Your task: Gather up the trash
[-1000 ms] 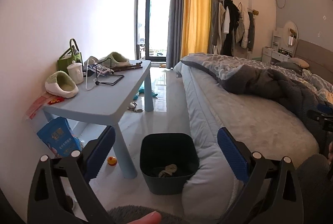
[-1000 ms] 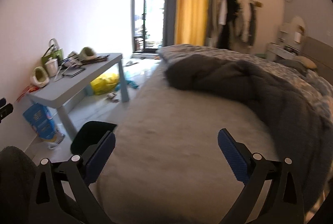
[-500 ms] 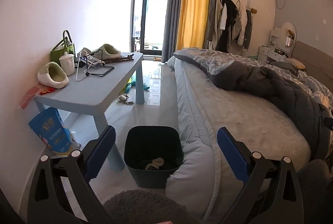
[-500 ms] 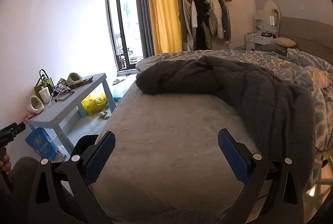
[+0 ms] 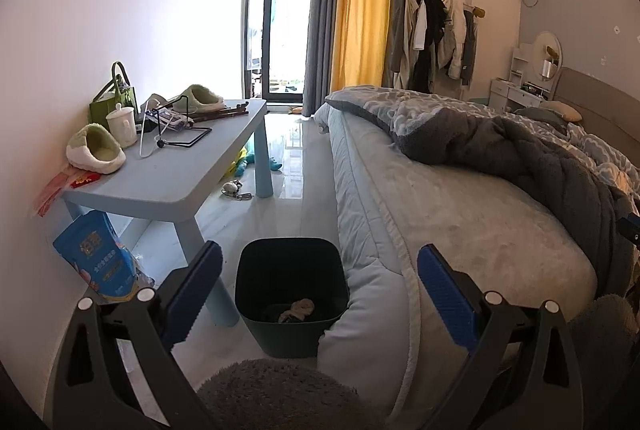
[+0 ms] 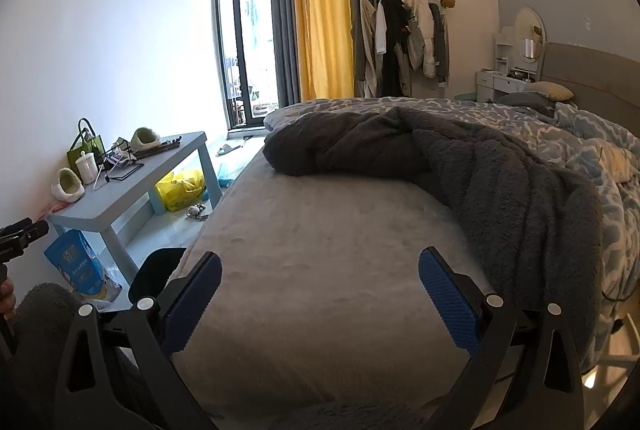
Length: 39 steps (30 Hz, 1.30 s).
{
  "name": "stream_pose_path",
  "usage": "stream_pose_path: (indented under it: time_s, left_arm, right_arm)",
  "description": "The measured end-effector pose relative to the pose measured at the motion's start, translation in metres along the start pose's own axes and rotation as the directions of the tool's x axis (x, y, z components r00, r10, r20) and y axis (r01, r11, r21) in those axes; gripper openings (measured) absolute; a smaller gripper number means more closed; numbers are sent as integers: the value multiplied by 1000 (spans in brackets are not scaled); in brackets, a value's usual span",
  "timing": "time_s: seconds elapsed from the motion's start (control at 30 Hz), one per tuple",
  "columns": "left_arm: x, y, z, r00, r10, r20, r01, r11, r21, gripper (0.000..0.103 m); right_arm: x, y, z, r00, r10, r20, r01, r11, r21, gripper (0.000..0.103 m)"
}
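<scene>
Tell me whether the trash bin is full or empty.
Nearly empty. The bin stands upright by the bed, holding only a small crumpled scrap at the bottom.

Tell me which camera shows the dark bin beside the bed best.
The left wrist view. The dark bin stands whole between the blue table leg and the bed, its open top showing crumpled trash inside. In the right wrist view only part of its rim shows, cut off by the mattress and the gripper finger.

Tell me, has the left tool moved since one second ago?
Yes. The left tool has pulled back and up: the dark bin and blue table now look farther away.
</scene>
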<state>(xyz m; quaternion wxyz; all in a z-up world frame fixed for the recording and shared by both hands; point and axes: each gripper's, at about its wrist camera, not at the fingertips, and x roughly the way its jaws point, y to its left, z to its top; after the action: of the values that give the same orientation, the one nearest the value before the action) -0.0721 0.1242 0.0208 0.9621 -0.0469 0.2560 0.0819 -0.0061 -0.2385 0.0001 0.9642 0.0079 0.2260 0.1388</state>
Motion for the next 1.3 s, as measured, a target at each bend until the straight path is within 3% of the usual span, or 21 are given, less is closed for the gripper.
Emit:
stream_pose_path:
  time_s: [1.3]
  left_arm:
    - [-1,-5,-1,1000,27,1,-27,999,28,100]
  right_arm:
    - [5,4,1,1000,7,-8,-7,1000,-10,100]
